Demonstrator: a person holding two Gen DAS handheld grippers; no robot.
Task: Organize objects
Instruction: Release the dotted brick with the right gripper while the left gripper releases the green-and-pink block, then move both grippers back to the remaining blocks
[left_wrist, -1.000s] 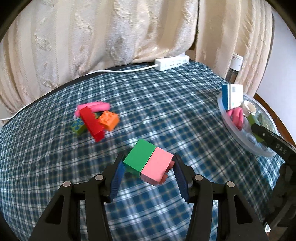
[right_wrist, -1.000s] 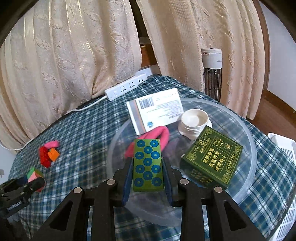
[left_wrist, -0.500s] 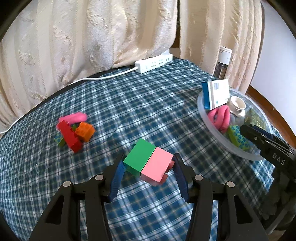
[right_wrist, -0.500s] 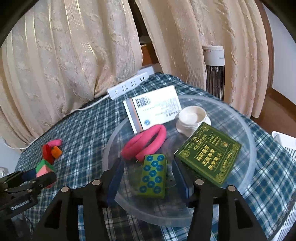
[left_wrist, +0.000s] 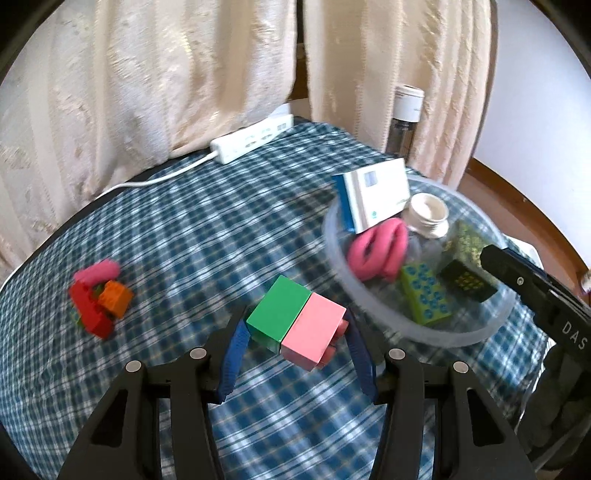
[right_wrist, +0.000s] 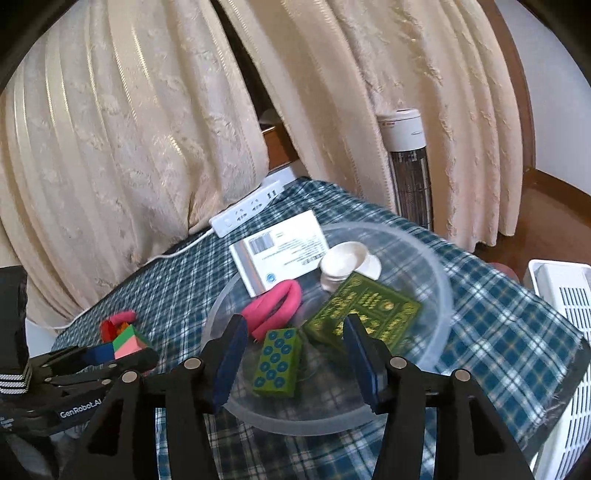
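left gripper (left_wrist: 295, 334) is clamped on a green-and-pink block cube (left_wrist: 297, 323), held off the checked tablecloth (left_wrist: 192, 236) just left of the clear plastic bowl (left_wrist: 458, 338). right gripper (right_wrist: 291, 349) has just been opening; its jaws stand apart above the bowl's near side w/ the green blue-dotted block (right_wrist: 279, 363) lying loose btwn them on the bowl floor, pads not touching it. also in the bowl: pink ring (right_wrist: 275, 308), dark green box (right_wrist: 369, 312), white cup (right_wrist: 341, 266), white carton (right_wrist: 279, 254) leaning on the far rim. well left of the bowl, a pile of red/orange/pink blocks (left_wrist: 99, 301).
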